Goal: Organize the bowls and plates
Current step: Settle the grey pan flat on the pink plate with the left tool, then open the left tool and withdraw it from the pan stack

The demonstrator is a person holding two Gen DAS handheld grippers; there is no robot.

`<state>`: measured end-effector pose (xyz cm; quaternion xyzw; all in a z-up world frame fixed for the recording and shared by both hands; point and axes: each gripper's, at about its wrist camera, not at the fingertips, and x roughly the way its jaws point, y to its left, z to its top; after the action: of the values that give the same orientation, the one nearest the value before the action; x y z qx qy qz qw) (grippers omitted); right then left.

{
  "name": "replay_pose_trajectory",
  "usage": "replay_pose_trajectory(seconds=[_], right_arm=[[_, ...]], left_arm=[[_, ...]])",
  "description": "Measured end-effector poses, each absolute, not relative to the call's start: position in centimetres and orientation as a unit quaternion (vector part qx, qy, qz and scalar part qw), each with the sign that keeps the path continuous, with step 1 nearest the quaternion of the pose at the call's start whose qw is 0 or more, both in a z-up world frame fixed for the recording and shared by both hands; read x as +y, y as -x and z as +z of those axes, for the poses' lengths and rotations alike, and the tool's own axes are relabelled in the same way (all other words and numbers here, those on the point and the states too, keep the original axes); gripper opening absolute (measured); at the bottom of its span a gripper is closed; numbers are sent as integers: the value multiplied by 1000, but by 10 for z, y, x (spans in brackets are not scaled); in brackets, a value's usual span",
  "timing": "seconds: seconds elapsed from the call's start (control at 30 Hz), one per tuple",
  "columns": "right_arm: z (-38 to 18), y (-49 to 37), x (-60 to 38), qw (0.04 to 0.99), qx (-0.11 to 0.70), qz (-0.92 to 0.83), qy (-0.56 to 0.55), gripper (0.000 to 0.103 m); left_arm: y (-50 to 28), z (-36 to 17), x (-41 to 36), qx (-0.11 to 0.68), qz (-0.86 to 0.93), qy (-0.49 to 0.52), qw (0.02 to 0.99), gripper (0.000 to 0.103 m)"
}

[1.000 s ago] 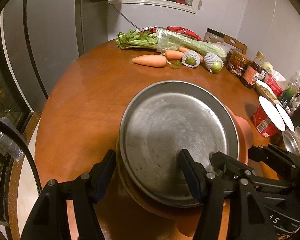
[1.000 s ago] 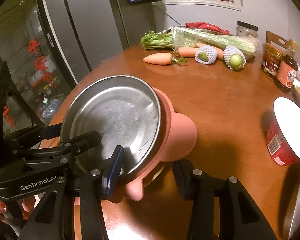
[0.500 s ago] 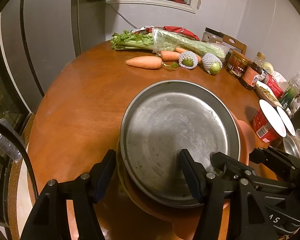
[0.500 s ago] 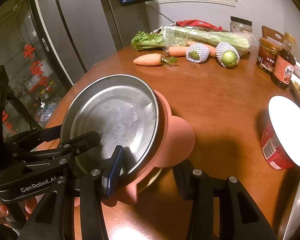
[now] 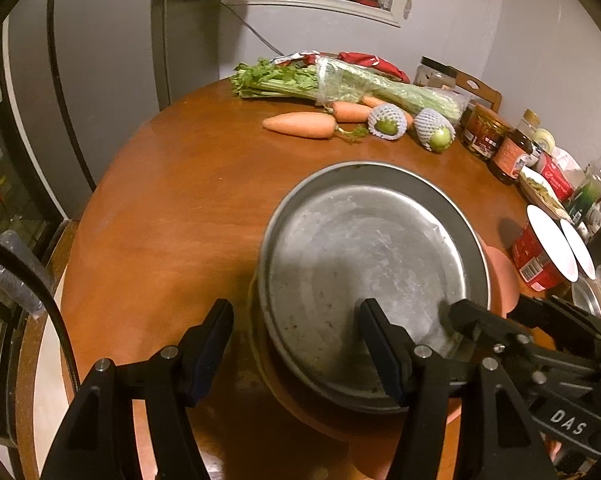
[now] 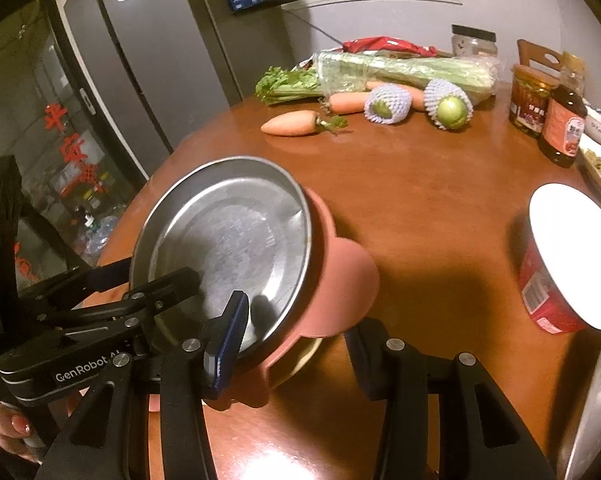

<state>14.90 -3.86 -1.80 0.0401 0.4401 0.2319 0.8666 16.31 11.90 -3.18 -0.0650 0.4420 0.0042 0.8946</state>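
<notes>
A round metal plate point(image 5: 368, 264) lies on top of a pink eared plate point(image 5: 500, 276), with a pale bowl rim point(image 6: 304, 356) under them; the stack is near the table's front edge. My left gripper point(image 5: 296, 356) is wide open, straddling the stack's near left rim, one finger over the metal plate point(image 6: 228, 236). My right gripper point(image 6: 296, 352) is wide open, straddling the pink plate point(image 6: 340, 276), left finger over the metal plate. Whether the fingers touch the stack I cannot tell.
On the round wooden table point(image 5: 180, 184) lie carrots point(image 5: 300, 125), celery point(image 5: 340, 84) and netted fruit point(image 5: 386, 121) at the back. Jars and bottles point(image 5: 508, 156) and a red cup with white lid point(image 6: 568, 264) stand to the right. A fridge point(image 6: 148, 60) is behind left.
Both grippers and the stack keep their relation. The views have shifted slightly; the table's far items sit a little further off and the stack looks raised and tilted.
</notes>
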Motion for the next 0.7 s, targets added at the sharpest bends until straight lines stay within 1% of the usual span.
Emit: replay_pose_trajectory(seconds=[0.33,0.7], right_arm=[[-8,-137,-43,872,431,228,-40,52],[9,-119,-59,894,397,207,-34,55]], left_arm=[[-152,-20,132,424,19,82,902,66],[-131,-2,127,401,33,74,912,67]])
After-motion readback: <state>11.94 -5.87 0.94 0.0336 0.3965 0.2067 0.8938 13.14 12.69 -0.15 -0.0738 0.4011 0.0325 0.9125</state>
